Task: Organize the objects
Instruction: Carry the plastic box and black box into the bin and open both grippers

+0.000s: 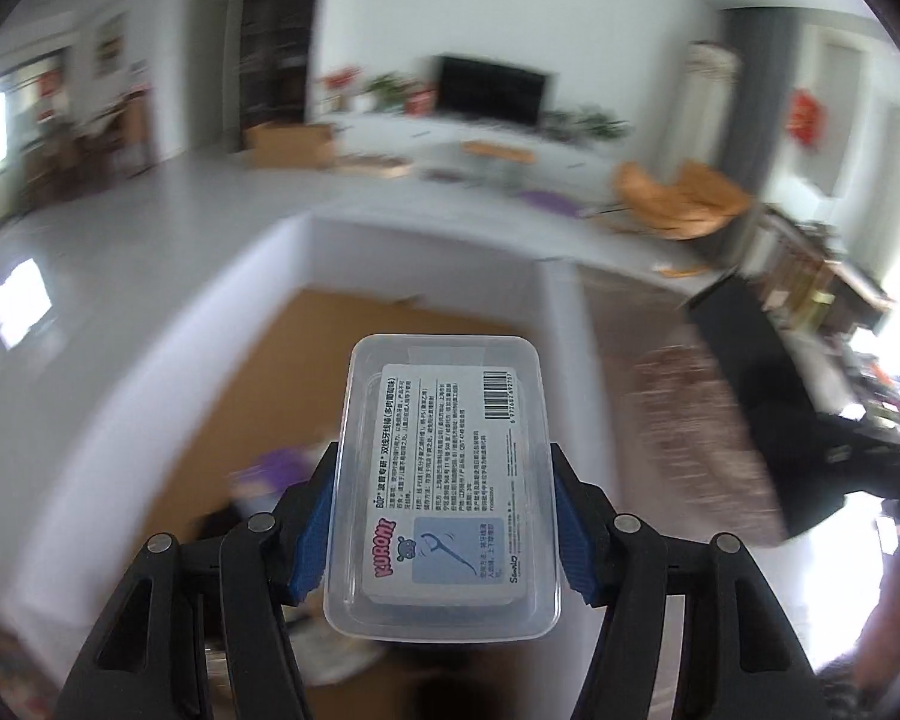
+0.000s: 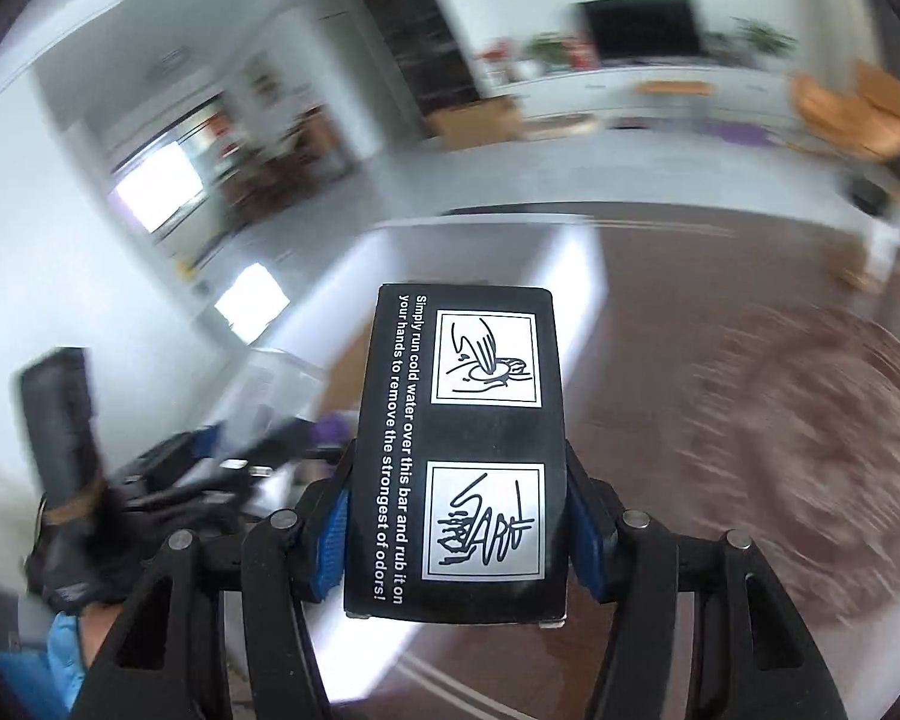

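Observation:
My left gripper (image 1: 443,519) is shut on a clear plastic floss-pick box (image 1: 444,480) with a white printed label; its blue pads press both long sides and the box is held up in the air. Under it lies an open cardboard box (image 1: 258,396) with white walls, with a purple item (image 1: 276,465) blurred inside. My right gripper (image 2: 459,531) is shut on a black box (image 2: 459,450) printed with white text and two hand-washing pictures, also lifted. In the right wrist view the left gripper and a gloved hand (image 2: 84,546) show blurred at lower left.
A dark wooden table top (image 2: 660,312) carries a round woven mat (image 2: 810,450). Beyond are a grey floor, a white TV cabinet with a black screen (image 1: 492,87), plants, a cardboard carton (image 1: 291,144) and orange chairs (image 1: 678,198). A dark shelf (image 1: 810,300) stands at right.

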The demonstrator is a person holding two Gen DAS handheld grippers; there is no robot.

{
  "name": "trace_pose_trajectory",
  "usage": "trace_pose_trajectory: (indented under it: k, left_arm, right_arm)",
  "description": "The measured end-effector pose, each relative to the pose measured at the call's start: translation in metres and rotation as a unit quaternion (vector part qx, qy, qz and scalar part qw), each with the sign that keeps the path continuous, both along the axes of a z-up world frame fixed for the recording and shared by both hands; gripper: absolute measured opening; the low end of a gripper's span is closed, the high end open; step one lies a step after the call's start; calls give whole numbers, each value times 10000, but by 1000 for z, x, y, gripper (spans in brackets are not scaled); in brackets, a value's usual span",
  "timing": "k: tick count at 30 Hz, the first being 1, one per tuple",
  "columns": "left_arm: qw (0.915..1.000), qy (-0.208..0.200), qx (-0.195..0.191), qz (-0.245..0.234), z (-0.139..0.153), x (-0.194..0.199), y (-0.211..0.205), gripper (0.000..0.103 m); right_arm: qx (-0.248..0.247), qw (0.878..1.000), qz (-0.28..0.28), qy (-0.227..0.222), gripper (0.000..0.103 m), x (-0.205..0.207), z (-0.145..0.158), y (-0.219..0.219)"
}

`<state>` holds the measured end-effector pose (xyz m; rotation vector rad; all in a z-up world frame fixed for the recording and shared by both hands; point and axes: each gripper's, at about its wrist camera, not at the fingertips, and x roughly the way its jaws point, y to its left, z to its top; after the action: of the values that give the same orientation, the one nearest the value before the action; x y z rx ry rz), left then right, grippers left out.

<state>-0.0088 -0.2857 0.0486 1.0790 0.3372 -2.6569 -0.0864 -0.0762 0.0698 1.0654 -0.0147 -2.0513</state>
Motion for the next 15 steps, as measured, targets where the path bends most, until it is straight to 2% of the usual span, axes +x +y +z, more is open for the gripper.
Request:
trace_pose_trajectory:
  k: [3,7,9,11,14,15]
  left_arm:
    - [9974,-527,91,481,-25,6,-37,62]
    - [9907,-1126,183,747,-53,15,-56,64]
    - [9899,-1225,174,694,-59,16,-53,86]
    - [9909,-1158,66,684,-57,20,-49,91]
    - [9903,-1048,-393,828,-41,31,-45,91]
    - [9869,-1028,-720,1010,-32,34,-46,91]
  right_arm:
    - [292,9981,529,141,59,15,-7,-68]
    - [742,9914,1064,-147,60,35,-39,-125]
    - [1093,9865,1207,-189,65,43,-55,-144]
    - [1153,9844,1318,-201,82,50,-61,-149]
    - [1114,9852,1303,-31,86,56,-54,-144]
    - [1124,9856,1260,52,86,55,-50,-141]
